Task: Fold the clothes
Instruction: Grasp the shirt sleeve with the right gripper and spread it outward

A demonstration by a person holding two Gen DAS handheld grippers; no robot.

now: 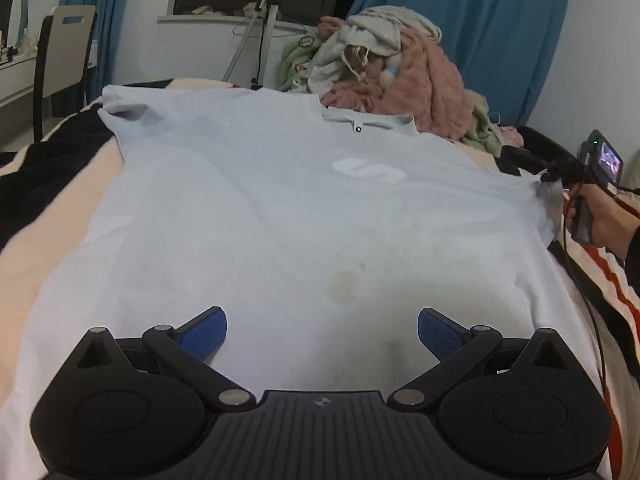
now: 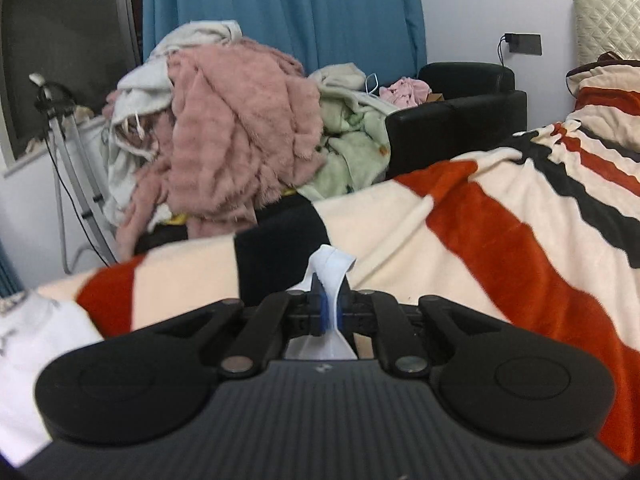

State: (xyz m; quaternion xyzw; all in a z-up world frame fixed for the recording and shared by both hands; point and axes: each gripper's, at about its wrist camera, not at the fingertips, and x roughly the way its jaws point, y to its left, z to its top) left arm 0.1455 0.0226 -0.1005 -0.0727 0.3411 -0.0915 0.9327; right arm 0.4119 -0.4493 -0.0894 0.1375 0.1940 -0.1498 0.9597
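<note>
A pale blue T-shirt (image 1: 280,208) lies spread flat on the bed, collar at the far side, with a white logo and a faint stain near its middle. My left gripper (image 1: 322,330) is open and empty, hovering over the shirt's near hem. My right gripper (image 2: 330,300) is shut on a fold of the shirt's pale blue sleeve (image 2: 332,266). In the left wrist view the right gripper (image 1: 554,178) holds the sleeve's end at the shirt's right edge, pulled outward.
A striped cream, red and black blanket (image 2: 500,232) covers the bed. A heap of pink, white and green clothes (image 1: 392,76) lies beyond the collar. A tripod (image 1: 264,28) and chair (image 1: 64,52) stand behind; a black armchair (image 2: 460,116) is at the right.
</note>
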